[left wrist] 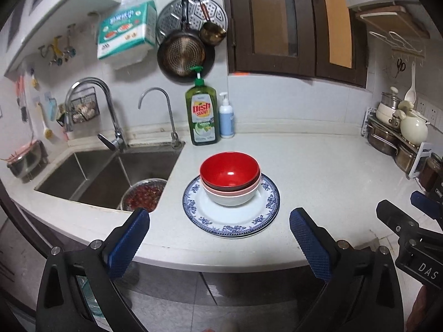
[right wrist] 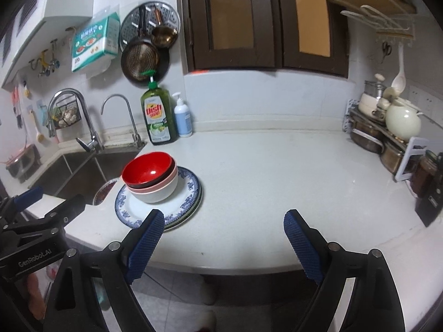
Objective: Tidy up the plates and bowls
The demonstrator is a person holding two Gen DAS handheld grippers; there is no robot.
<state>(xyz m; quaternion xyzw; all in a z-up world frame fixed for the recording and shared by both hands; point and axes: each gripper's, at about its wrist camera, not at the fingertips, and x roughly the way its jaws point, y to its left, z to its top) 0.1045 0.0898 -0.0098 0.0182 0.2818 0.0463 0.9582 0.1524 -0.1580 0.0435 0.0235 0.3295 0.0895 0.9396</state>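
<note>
Both views are evenly lit by soft white light from above, bright enough to read the label on the soap bottle (left wrist: 203, 113). A glare spot sits inside the red bowl (left wrist: 229, 173), and a pale reflection shows on the window (left wrist: 272, 13) glass at the top. Shadows on the counter (left wrist: 318, 171) are faint. The fisheye lens bends straight lines strongly toward the edges, and the corners fall to black. Detail softens slightly at the far left and right.
</note>
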